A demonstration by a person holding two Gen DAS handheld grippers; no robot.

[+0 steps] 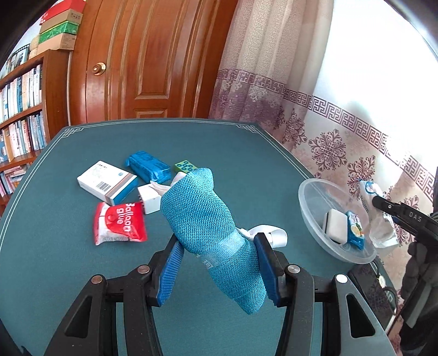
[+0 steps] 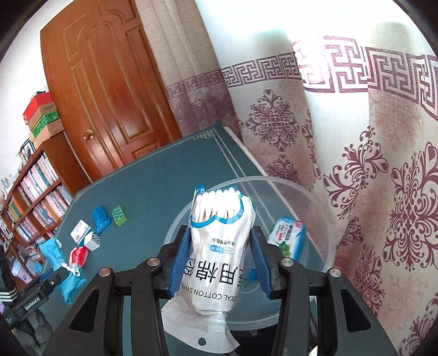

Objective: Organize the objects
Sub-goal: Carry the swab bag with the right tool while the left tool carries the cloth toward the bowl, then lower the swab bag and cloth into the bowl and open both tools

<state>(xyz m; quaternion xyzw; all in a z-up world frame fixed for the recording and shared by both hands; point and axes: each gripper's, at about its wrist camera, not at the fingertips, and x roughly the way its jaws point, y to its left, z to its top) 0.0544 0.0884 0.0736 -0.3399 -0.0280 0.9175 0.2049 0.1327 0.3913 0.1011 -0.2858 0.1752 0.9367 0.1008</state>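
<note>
While you stand at a teal table mat [image 1: 68, 219] edged with a thin white line, a wooden bookshelf [image 1: 24, 115] full of books fills the far left, with red, green and tan boxes [image 1: 58, 26] stacked on top. Right of it is a brown panelled door [image 1: 153, 60] with a brass knob [image 1: 98, 68]. Further right hangs a pale curtain [image 1: 314, 115] printed with purple scrollwork and a key-pattern band.

On the mat, from left, lie a red and white balloon glue packet [image 1: 119, 223], a white medicine box [image 1: 106, 182] with a barcode, a small white box [image 1: 149, 198], a blue foil pack [image 1: 149, 165] and a green dotted block [image 1: 186, 166]. They sit close together, some touching.

Your left gripper [image 1: 219, 263] is closed partway on a blue knit cloth roll [image 1: 205, 219], its blue pads pressing both sides, the roll lifted clear of the mat and tilted away from you.

At the mat's right edge stands a clear plastic bowl [image 1: 309, 197] holding a white block [image 1: 336, 224] and a blue wet-wipe pack [image 1: 354, 230].

Your right gripper [image 2: 219, 260] is clamped on a white bag of medical cotton swabs [image 2: 219, 241], held upright just above the bowl's near rim.
</note>
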